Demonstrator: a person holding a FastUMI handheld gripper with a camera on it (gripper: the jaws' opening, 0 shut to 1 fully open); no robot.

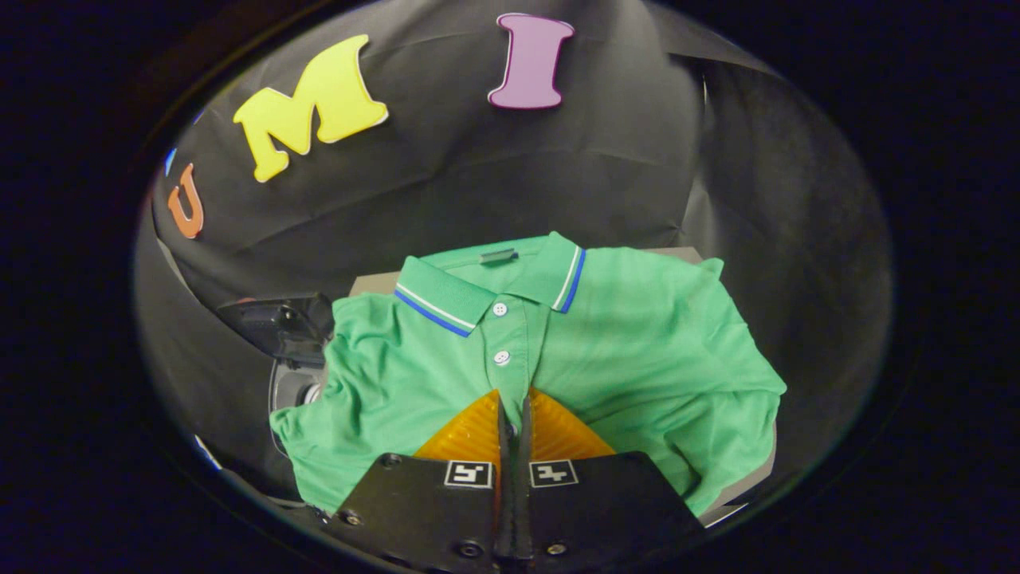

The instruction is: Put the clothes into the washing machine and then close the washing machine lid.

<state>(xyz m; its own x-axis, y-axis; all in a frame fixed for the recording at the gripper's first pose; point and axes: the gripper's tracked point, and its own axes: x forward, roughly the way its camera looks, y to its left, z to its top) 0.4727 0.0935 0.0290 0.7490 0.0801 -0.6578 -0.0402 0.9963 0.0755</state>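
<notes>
Nearest the lens, the claw (515,418) has its two orange fingers (466,434) pressed almost together, with a thin fold of the green polo shirt (637,351) pinched between them just below the lower button on the placket. That shirt lies spread face-up over a grey table (374,281), collar away from the fingers, sleeves draped toward both sides, and its hem hangs over the near edge beside the claw. Beyond the shirt's left shoulder sits a dark object with a raised black flap and a round opening beneath it, most likely the washing machine (291,375) with its lid (275,323) up, though it is half hidden by cloth. The hold looks slight: only a narrow ridge of fabric sits between the fingertips, so a quick lift could let it slip free. Should the grip hold, the wide, loose shirt may trail and snag on the table edge or drape over the machine's rim instead of dropping inside, which would leave the lid unable to close on it.
</notes>
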